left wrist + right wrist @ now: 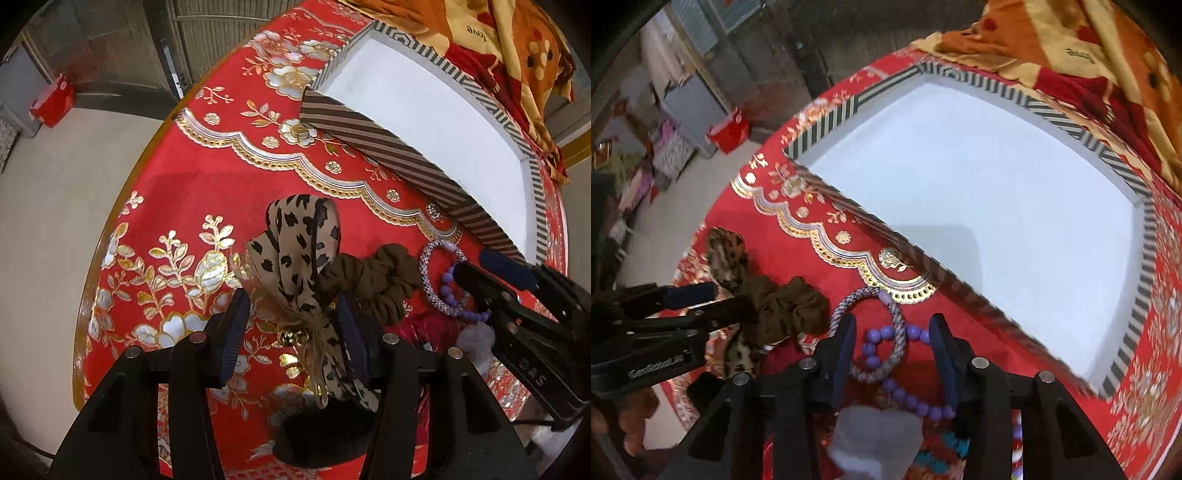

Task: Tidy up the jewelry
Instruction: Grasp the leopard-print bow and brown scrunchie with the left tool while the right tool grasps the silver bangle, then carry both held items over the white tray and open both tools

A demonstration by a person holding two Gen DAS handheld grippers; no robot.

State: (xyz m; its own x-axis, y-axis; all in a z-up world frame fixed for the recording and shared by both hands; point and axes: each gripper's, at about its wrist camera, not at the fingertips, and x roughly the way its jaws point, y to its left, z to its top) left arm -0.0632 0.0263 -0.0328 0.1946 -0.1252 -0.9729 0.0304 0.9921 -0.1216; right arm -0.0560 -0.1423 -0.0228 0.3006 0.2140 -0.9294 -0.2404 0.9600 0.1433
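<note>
My left gripper (291, 328) points down over a leopard-print bow hair tie (299, 240). Its jaws stand open on either side of the bow's knot, and the left pad is clear of the cloth. A brown scrunchie (384, 280) lies just to the right. My right gripper (894, 347) is open over a silver-lilac rope bracelet (864, 293) and a purple bead bracelet (885, 332), with parts of both between its fingers. Behind them stands an empty striped box (1137, 295) with a white floor. The right gripper (476, 266) also shows in the left wrist view.
A red and gold floral cloth (177, 199) covers the round table, whose edge drops to the floor on the left. An orange blanket (498, 44) lies behind the box. A black furry piece (325, 432) and a grey fluffy piece (875, 435) sit under the grippers.
</note>
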